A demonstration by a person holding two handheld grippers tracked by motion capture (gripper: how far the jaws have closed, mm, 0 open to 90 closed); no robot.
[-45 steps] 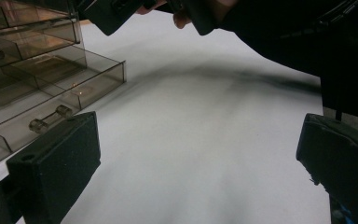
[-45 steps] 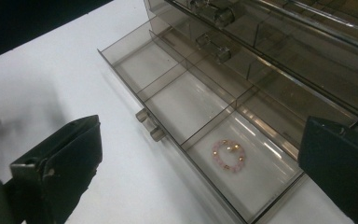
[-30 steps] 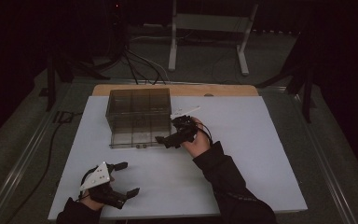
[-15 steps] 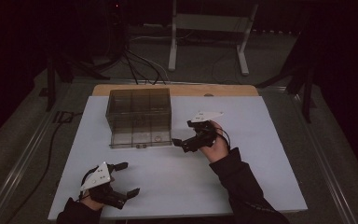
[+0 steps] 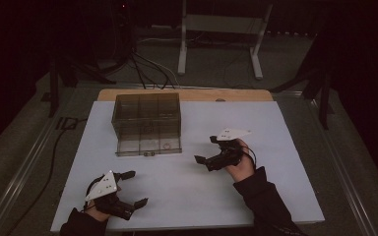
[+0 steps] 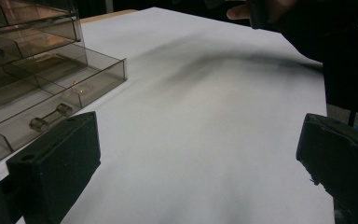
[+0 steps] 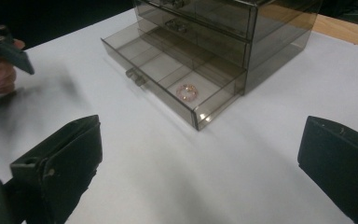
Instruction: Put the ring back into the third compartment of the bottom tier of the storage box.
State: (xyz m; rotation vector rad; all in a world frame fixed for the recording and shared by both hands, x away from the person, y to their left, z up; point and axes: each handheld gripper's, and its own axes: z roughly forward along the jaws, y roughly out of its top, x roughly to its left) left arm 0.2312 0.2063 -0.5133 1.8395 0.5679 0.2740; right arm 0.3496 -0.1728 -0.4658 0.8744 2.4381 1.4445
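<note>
A pink ring [image 7: 187, 91] is seen in the pulled-out drawer [image 7: 168, 79] ahead of the right tongs [image 5: 212, 151], both tongs being held open and empty.

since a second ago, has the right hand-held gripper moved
Yes. In the high view the right hand-held gripper has drawn back from the front of the clear drawer box, toward the person and to the right. Its jaws are open and empty.

The drawer box [image 5: 146, 124] stands in the upper left of the tabletop [image 5: 285, 128], its bottom drawer [image 5: 149, 146] pulled out toward the middle. The right side and the bottom middle are bare, with wide room to pass.
</note>
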